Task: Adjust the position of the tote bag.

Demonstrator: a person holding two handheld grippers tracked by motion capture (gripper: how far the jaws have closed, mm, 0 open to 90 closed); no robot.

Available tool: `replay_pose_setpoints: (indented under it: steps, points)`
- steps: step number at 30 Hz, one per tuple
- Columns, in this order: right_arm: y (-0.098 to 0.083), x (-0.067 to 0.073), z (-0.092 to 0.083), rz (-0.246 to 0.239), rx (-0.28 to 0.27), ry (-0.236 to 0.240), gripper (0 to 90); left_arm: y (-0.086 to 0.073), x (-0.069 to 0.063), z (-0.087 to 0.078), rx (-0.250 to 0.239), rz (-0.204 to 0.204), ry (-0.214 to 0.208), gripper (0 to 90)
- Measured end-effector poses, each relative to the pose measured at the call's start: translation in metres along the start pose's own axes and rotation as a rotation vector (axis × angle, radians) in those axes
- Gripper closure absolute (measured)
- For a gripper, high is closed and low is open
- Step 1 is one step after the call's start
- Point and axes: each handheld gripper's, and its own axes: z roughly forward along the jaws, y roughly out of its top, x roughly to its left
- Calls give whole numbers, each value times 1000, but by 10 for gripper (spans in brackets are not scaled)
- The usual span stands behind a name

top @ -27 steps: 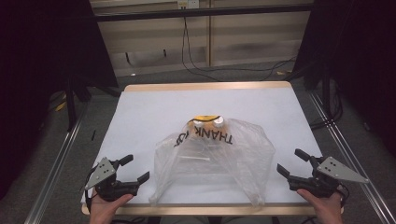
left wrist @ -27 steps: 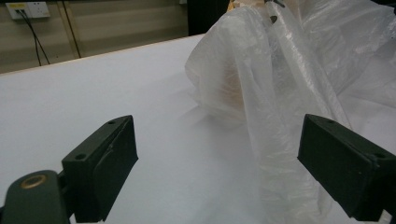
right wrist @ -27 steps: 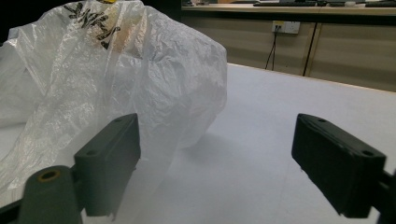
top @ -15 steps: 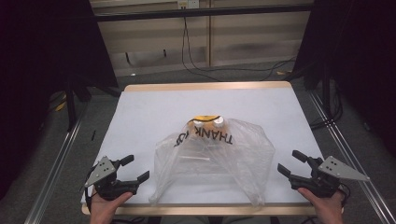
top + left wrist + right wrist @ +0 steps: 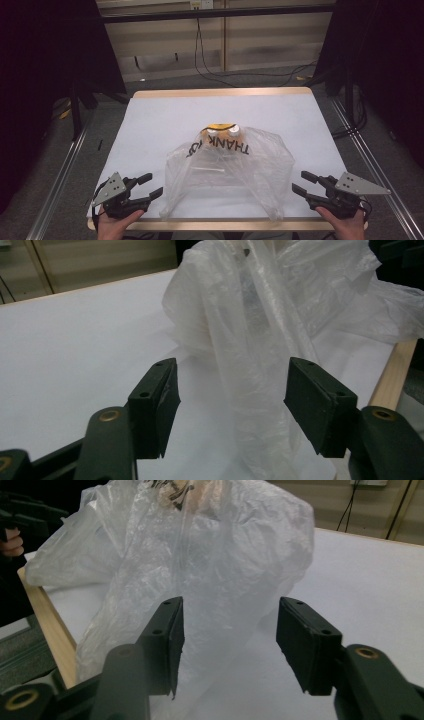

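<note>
While both stand open, left hand-held gripper and right hand-held gripper flank the plastic bag.

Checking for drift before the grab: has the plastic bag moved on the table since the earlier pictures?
No. The bag sits in the same spot against the table's near wooden edge in the high view.

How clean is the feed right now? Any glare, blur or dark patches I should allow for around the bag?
High view: even light on the white tabletop, surroundings fall to black, the translucent plastic bag with black lettering is soft but readable. Left gripper view: the left gripper is sharp, bag folds slightly washed out. Right gripper view: the right gripper is sharp, bag hazy, top left corner dark.
</note>
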Motion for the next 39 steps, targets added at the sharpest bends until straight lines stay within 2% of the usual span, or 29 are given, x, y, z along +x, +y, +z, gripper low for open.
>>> replay_pose_setpoints:
  steps: [1,4,6,7,8,10,11,13,15,17,19,21,25,27,29,34,35,36,39]
  points:
    - [0,2,1,-9,6,12,470,0,-1,0,5,-5,-15,404]
    - [1,9,2,-17,13,46,514,1,-6,0,22,-9,-24,437]
    - [2,14,4,-26,24,59,522,2,-5,0,30,-22,-60,458]
    - [1,16,3,-27,33,69,533,3,-7,0,43,-22,-58,460]
    - [0,19,3,-34,38,77,545,2,-8,1,37,-22,-85,478]
    - [-4,24,-1,-42,60,95,587,2,-12,1,56,-17,-89,510]
    - [-5,27,-2,-37,69,110,611,2,-14,1,72,5,-91,540]
    - [-9,32,-4,-44,95,132,645,2,-17,2,70,3,-125,568]
    - [-9,35,-2,-56,118,149,666,2,-20,3,74,16,-133,620]
    - [-10,36,3,-60,152,184,668,2,-20,4,87,19,-136,626]
    - [-12,37,8,-73,192,197,638,2,-18,5,109,21,-126,608]
    - [-13,38,12,-80,220,206,606,0,-17,8,115,-2,-144,586]
    - [-15,39,19,-84,260,228,517,-1,-19,14,168,14,-168,585]
    - [-16,40,22,-92,281,232,486,-1,-20,16,173,19,-183,576]
    - [-17,43,25,-111,303,232,482,-1,-24,15,184,25,-188,549]
    - [-19,48,30,-146,350,253,456,-2,-22,17,198,20,-199,552]
    - [-20,48,32,-143,359,253,455,-3,-22,20,221,13,-214,569]
    - [-20,47,33,-143,359,256,455,-3,-22,21,235,26,-225,586]
    - [-21,47,38,-147,376,273,453,-3,-23,25,261,19,-232,589]
